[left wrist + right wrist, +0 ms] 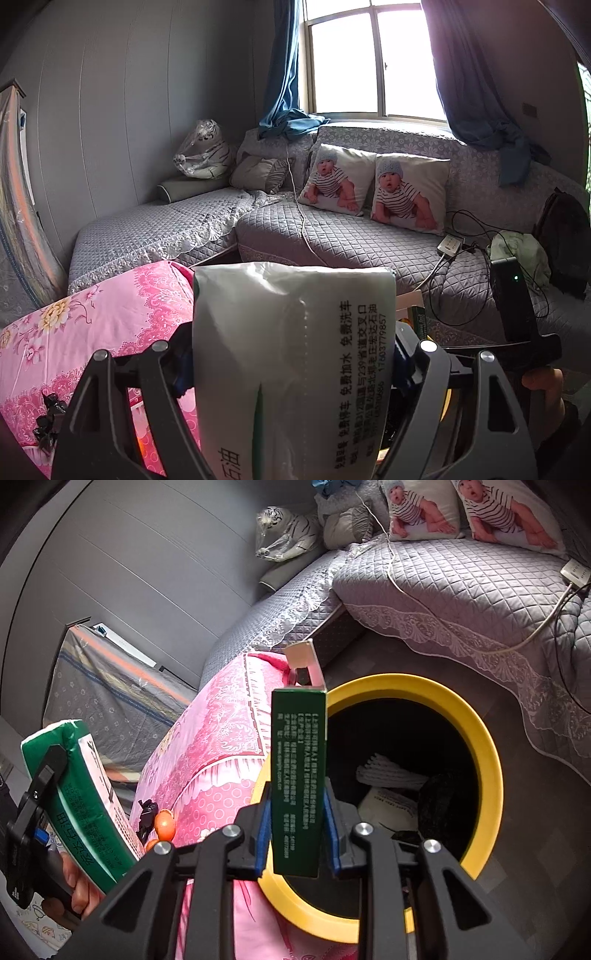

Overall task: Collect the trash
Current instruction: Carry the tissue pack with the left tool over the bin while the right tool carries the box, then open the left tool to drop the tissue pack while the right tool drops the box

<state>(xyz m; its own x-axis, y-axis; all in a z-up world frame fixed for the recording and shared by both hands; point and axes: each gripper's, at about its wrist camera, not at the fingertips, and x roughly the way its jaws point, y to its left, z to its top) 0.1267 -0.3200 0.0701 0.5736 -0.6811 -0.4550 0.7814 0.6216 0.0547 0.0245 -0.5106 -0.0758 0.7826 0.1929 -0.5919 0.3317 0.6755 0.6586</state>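
The right hand-held gripper (297, 843) clamps a light, stiff green carton (298, 775) mid-body above the yellow bin (491, 753); the left hand-held gripper (291, 373) squeezes a soft, crushable tissue pack (288, 354).

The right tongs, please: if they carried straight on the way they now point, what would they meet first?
Probably the yellow-rimmed bin: the right tongs, shut on the green box, aim into its opening, though depth is unclear.

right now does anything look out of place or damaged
The green box held over the yellow bin has its top flap torn open and bent back. A dark crumpled scrap and small orange fruits lie loose on the pink cover.
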